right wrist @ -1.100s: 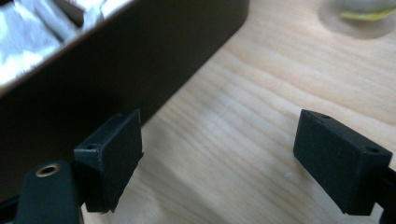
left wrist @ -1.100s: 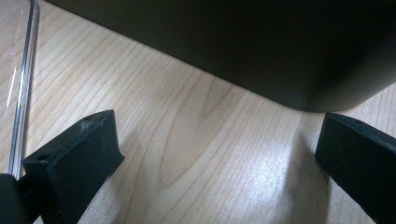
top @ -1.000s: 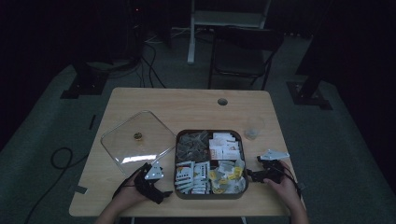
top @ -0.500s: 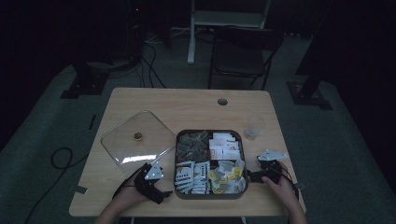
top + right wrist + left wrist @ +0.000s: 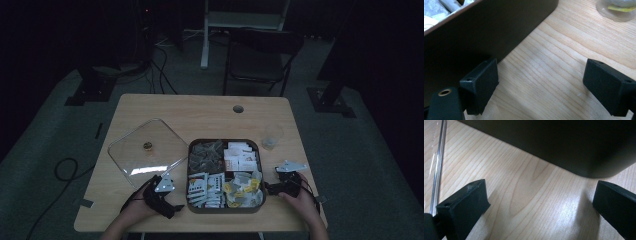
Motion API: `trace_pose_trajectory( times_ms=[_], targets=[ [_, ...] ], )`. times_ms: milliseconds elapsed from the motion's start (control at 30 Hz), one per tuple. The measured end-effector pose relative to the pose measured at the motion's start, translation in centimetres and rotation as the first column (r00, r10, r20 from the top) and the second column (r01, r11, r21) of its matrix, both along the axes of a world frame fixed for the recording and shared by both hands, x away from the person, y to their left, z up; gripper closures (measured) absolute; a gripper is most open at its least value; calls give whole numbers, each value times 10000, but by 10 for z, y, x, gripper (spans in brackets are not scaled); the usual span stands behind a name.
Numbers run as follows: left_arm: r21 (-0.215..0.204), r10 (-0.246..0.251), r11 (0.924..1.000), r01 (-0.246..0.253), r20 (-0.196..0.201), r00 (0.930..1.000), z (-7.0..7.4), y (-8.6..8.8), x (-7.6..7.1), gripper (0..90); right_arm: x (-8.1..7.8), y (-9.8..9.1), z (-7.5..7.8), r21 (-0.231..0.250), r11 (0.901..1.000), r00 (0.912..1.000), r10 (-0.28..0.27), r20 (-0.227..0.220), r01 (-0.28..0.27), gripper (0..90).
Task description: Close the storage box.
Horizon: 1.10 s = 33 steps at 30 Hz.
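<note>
A dark square box point(image 5: 189, 170) with several compartments of tea bags and paper packets sits near the table's front edge. My left gripper point(image 5: 172, 206) rests on the wood just left of the box. Its jaws are open with only bare table between them, and the box wall point(image 5: 564, 145) is straight ahead of my left gripper point(image 5: 540, 195). My right gripper point(image 5: 268, 189) lies just right of the box. In its own view my right gripper point(image 5: 541, 72) is open too, one jaw close beside the box wall point(image 5: 486, 32).
A clear square lid point(image 5: 145, 150) with a small brass knob lies left of the box; its edge point(image 5: 437, 170) runs past the left jaw. A small clear cup point(image 5: 272, 136) point(image 5: 616, 8) stands behind the right gripper. A chair stands beyond the table.
</note>
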<state>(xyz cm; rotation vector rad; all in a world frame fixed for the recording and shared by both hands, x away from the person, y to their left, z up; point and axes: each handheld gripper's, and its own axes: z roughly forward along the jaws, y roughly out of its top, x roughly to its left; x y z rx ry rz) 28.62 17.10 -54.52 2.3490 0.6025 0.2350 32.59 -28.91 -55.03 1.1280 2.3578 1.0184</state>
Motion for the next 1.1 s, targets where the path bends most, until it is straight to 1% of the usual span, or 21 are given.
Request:
trace_pose_trajectory(
  times_ms=[167, 200, 267, 333, 367, 500, 533, 667, 733, 767, 900, 967, 1000, 1033, 1100],
  targets=[
    [94, 40, 9999, -40, -8, 10000, 1, 0, 0, 4, 0, 0, 0, 0, 10000, 10000, 1, -2, -1, 123],
    [123, 139, 9998, -140, 48, 9999, 2, 0, 1, 4, 0, 0, 0, 1, 10000, 10000, 2, -2, -2, 123],
    [-50, 299, 9995, -298, 70, 9995, 4, 1, 1, 4, 0, 0, 0, 0, 10000, 10000, 0, -3, 0, 123],
    [-58, 382, 9993, -382, 149, 9992, 6, 2, 2, 4, 0, 0, 0, 0, 10000, 10000, 2, -1, -2, 123],
    [-152, 525, 9985, -523, 156, 9985, 9, 5, 3, 4, 0, 0, 0, 0, 10000, 10000, 2, -1, -2, 123],
    [-293, 766, 9967, -759, 227, 9968, 13, 10, 6, 5, 0, 0, 0, 2, 10000, 10000, 1, 1, -1, 123],
    [-293, 766, 9967, -759, 227, 9968, 13, 10, 6, 5, 0, 0, 0, 2, 10000, 10000, 1, 1, -1, 123],
    [-272, 1085, 9938, -1075, 376, 9934, 17, 15, 9, 5, 0, 0, 0, 1, 10000, 10000, 0, -1, 0, 123],
    [-304, 1128, 9932, -1120, 286, 9932, 18, 18, 11, 5, 0, 0, 0, 2, 10000, 10000, 2, -2, -2, 123],
    [-242, 1133, 9933, -1126, 297, 9931, 19, 18, 12, 5, 0, 0, 0, 2, 10000, 10000, 2, -2, -2, 123],
    [-284, 1468, 9889, -1458, 405, 9883, 22, 23, 15, 11, 0, 0, 0, 0, 10000, 10000, 1, -3, -1, 123],
    [-284, 1468, 9889, -1458, 405, 9883, 22, 23, 15, 11, 0, 0, 0, 1, 10000, 10000, 2, -1, -2, 123],
    [-363, 1720, 9847, -1705, 450, 9841, 25, 27, 18, 11, 0, 0, 0, 1, 10000, 10000, 1, -2, -1, 123],
    [-369, 1785, 9835, -1769, 470, 9828, 26, 28, 19, 11, 0, 0, 0, -2, 10000, 10000, -1, -13, 1, 123],
    [-319, 1994, 9797, -1978, 600, 9781, 28, 31, 22, 11, 0, 0, 0, -3, 10000, 10000, 0, -13, 0, 123]
  ],
)
